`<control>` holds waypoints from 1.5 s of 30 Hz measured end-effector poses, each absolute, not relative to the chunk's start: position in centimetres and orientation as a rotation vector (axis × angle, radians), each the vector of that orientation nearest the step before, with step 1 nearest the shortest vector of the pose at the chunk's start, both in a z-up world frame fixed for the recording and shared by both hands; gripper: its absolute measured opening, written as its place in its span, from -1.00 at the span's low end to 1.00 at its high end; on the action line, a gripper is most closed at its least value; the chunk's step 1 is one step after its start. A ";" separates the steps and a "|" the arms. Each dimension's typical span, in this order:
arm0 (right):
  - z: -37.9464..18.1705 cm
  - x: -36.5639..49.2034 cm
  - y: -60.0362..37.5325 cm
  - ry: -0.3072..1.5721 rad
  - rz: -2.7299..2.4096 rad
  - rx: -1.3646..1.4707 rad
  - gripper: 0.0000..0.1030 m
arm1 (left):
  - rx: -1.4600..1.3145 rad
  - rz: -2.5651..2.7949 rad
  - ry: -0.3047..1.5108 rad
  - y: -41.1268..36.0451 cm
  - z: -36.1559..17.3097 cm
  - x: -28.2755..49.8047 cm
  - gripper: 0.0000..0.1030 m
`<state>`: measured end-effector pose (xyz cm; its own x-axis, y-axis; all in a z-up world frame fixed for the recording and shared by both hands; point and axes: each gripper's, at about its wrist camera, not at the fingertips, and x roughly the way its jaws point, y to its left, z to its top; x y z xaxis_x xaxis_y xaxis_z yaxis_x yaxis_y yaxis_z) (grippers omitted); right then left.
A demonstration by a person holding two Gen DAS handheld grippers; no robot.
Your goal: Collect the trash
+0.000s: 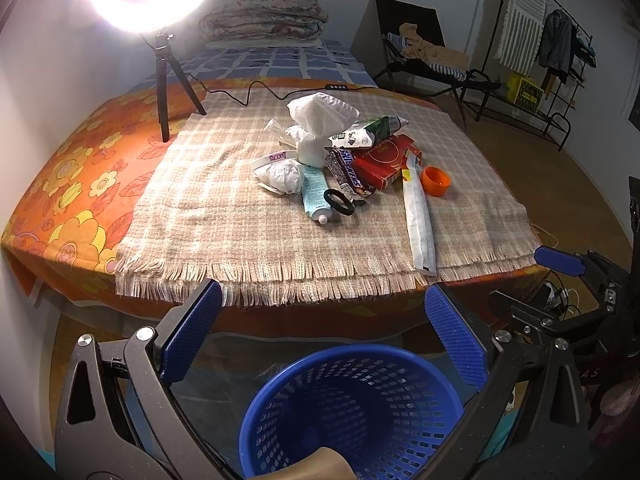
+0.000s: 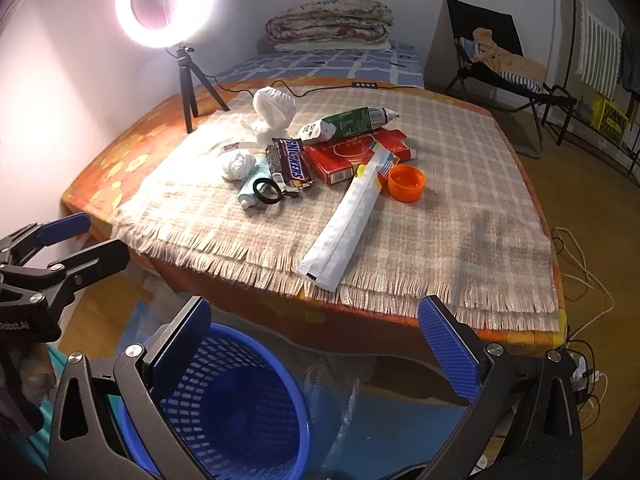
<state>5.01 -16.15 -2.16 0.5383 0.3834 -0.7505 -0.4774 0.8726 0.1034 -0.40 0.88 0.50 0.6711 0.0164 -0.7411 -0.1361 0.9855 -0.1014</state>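
Ahead of the right gripper (image 2: pixel 314 350) jaws, spread wide and empty, the long white sachet (image 2: pixel 344 224) lies on the bed, long axis running away up-right, near end at the blanket fringe. Left gripper (image 1: pixel 324 334), likewise spread and empty, sits farther off; blue basket (image 1: pixel 352 408) below both

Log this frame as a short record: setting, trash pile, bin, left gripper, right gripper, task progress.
setting: bed covered by a plaid fringed blanket, lit by a ring light
trash pile: Snickers wrapper, red box, orange cap, long white pouch, crumpled tissue, green-white pack
bin: blue mesh basket on the floor before the bed
left gripper: jaws open, holding nothing, above the basket
right gripper: jaws open, holding nothing
task progress: the pile lies on the blanket; neither gripper touches it
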 end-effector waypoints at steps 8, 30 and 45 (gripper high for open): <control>-0.9 4.5 -16.3 0.847 0.492 -0.100 0.99 | -0.160 0.101 0.818 1.4 1.3 -0.8 1.00; 0.2 11.3 -19.8 0.853 0.530 -0.004 0.99 | -0.266 0.068 0.914 5.6 0.7 5.0 0.78; -3.0 21.4 -20.2 0.934 0.468 0.066 0.99 | -0.310 -0.019 0.910 6.8 0.3 16.9 0.60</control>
<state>21.39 -20.15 -3.01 0.5024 0.4150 -0.7585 -0.3592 0.8982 0.2535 16.86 6.77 0.30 0.6171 -0.1469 -0.7731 -0.1138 0.9554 -0.2724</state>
